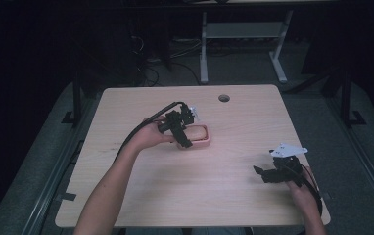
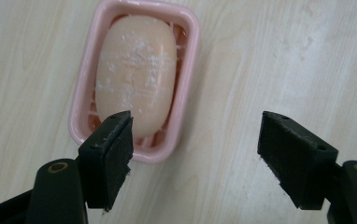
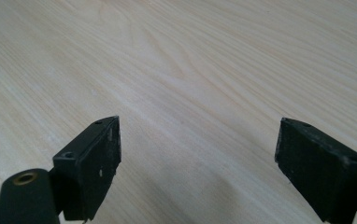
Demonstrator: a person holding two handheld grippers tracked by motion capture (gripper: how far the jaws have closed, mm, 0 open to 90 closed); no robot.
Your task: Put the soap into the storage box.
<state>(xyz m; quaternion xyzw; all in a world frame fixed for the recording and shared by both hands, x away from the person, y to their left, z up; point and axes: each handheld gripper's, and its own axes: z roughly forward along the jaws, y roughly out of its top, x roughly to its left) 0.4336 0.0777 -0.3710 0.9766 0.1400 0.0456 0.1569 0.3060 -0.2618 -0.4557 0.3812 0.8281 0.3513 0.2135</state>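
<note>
A pale peach bar of soap [image 2: 134, 74] lies in a pink soap dish [image 2: 189, 65] near the middle of the wooden table [image 1: 224, 196]; in the high view the dish [image 1: 202, 139] sits just right of my left hand. My left gripper [image 2: 195, 144] hovers above the dish's near end, open, with nothing between its jaws; one jaw overlaps the dish's corner. The high view shows the left gripper [image 1: 181, 131] tilted down over the dish. My right gripper [image 3: 197, 154] is open over bare wood. It rests near the table's right front [image 1: 263, 172], well away from the dish.
A round cable hole [image 1: 223, 98] sits near the table's far edge. Beyond the table stand a white desk frame [image 1: 244, 44] and cables on a dark floor. Bare wood surrounds the dish on all sides.
</note>
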